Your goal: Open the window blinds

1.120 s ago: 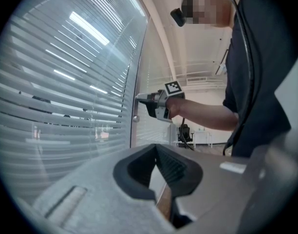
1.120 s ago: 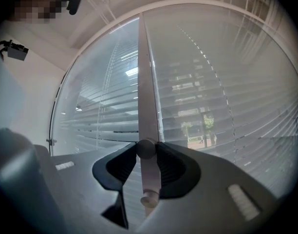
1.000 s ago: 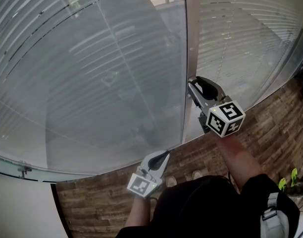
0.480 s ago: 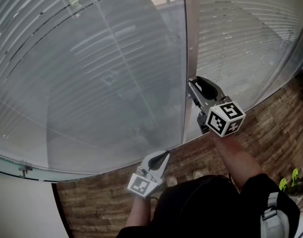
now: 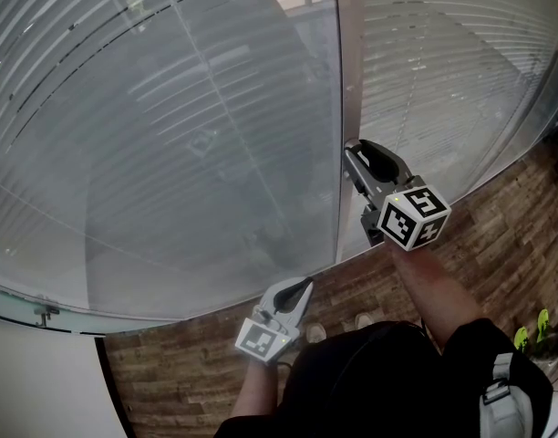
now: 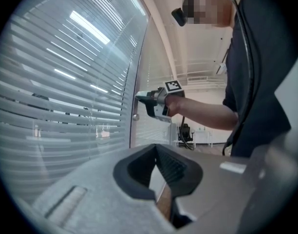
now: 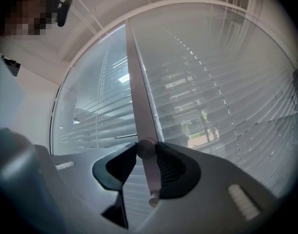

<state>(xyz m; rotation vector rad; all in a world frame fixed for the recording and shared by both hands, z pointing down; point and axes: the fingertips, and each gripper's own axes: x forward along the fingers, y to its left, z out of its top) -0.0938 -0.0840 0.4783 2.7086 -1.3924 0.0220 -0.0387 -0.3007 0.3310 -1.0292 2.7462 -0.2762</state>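
You're standing at a tall glazed wall, with wood-plank floor (image 5: 498,235) running across the lower right of the head view and a plain white wall panel (image 5: 42,381) in the lower left corner. The window blinds (image 5: 170,135) fill the upper two thirds of that view, behind the glass. Their horizontal slats are tilted enough that only thin strips of the outdoors show between them. A pale vertical frame post (image 5: 349,62) splits the glazing just right of centre.

Your right gripper (image 5: 361,153) sits at centre right of the head view, with its tips against that post. In the right gripper view its jaws stand partly apart and are clamped on a small round knob (image 7: 145,148) on the post, one pad pressed to each side. A second, smaller stud (image 7: 153,201) sits on the post lower in that frame, between the jaws.

Your left gripper (image 5: 300,287) hangs low in the centre of the head view, over the floor and apart from the glass. Its jaw tips are drawn together, and it grasps nothing. Its own view shows the blinds on the left and your right forearm (image 6: 202,113) reaching across mid-frame
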